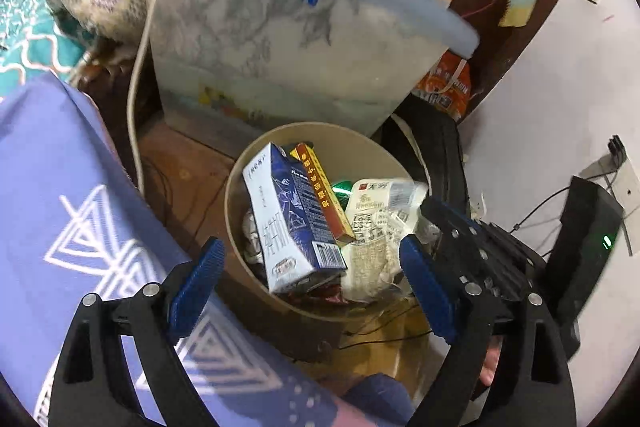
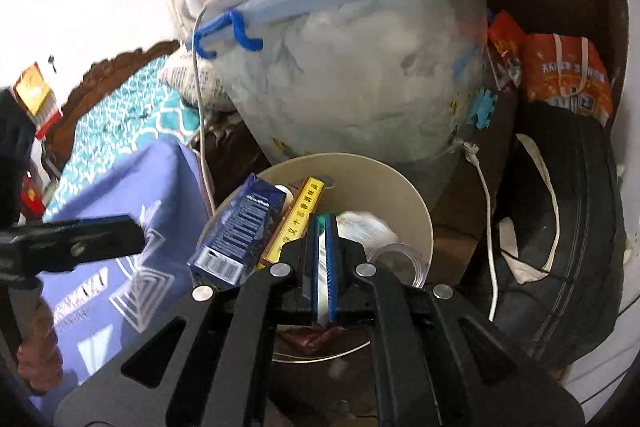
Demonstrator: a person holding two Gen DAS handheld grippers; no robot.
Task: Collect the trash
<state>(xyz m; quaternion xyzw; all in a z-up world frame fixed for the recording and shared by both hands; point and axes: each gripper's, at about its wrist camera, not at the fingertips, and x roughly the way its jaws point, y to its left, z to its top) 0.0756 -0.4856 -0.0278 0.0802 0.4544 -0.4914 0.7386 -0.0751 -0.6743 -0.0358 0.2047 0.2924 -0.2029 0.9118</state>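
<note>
A: What sort of room is this?

B: A crowded corner with white walls. A round beige trash bin (image 1: 236,187) stands on a brown floor, between a bed with a lilac sheet (image 1: 60,187) printed with white triangles and a black bag (image 2: 568,227) by the wall. Behind the bin is a large translucent plastic tub (image 1: 280,39) with a pale blue lid and a bright blue clip handle.

A: And the trash itself?

B: In the bin. A navy-and-white carton (image 1: 292,223), boxy and glossy, leans upright against a slim red-and-yellow box (image 1: 324,195). Beside them lies a crinkled white printed wrapper (image 1: 376,223). The right view also shows something like a clear plastic cup, though it is too blurred to be sure.

A: The grippers?

B: The left gripper (image 1: 316,279) hovers over the bin, its ribbed blue fingers (image 1: 196,279) spread wide with nothing between them. The right gripper (image 2: 325,267) points into the bin with its fingers drawn almost together; a thin white sliver shows between them, but I cannot tell what it is.

A: Anything else nearby?

B: A white cable (image 1: 140,67) hanging beside the tub, and orange printed packets (image 2: 568,79) against dark wood.
</note>
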